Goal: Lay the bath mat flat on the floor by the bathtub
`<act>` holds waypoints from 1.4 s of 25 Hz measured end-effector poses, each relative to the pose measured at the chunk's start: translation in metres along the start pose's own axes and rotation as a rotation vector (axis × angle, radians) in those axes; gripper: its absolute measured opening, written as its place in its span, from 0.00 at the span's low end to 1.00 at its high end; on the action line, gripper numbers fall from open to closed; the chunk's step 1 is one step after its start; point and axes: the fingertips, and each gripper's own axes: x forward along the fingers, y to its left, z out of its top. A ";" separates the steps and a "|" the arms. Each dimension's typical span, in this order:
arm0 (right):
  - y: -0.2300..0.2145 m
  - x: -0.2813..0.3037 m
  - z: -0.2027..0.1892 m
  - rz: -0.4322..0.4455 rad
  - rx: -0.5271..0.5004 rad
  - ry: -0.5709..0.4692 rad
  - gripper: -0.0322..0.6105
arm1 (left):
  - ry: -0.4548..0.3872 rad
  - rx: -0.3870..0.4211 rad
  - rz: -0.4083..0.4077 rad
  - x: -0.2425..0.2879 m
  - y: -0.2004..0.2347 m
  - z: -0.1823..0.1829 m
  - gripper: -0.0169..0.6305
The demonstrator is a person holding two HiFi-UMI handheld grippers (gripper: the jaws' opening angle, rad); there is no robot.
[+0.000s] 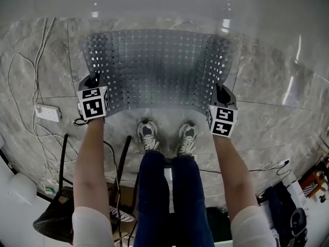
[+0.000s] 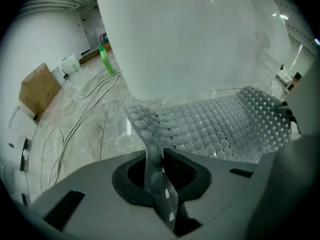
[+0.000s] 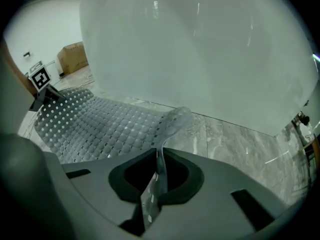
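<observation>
Left claw (image 2: 156, 156) and right claw (image 3: 157, 156), each clenched on a bath mat (image 1: 159, 68) corner beside the bathtub (image 1: 164, 1)

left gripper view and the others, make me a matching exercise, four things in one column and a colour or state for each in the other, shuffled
1 mat
2 bottle
3 box
4 tub

a green
b white, glossy
c brown
d pinched at two corners

Pairs: 1-d, 2-a, 3-c, 4-b
</observation>
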 end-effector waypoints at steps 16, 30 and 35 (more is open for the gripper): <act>-0.059 0.056 -0.060 -0.166 0.110 0.205 0.11 | 0.060 -0.133 0.020 0.040 0.038 -0.034 0.12; -0.108 0.032 -0.075 -0.360 0.445 0.212 0.32 | 0.034 -0.284 0.139 0.023 0.071 -0.059 0.35; -0.106 0.023 -0.065 -0.322 0.427 0.213 0.32 | 0.036 -0.283 0.157 0.006 0.072 -0.062 0.35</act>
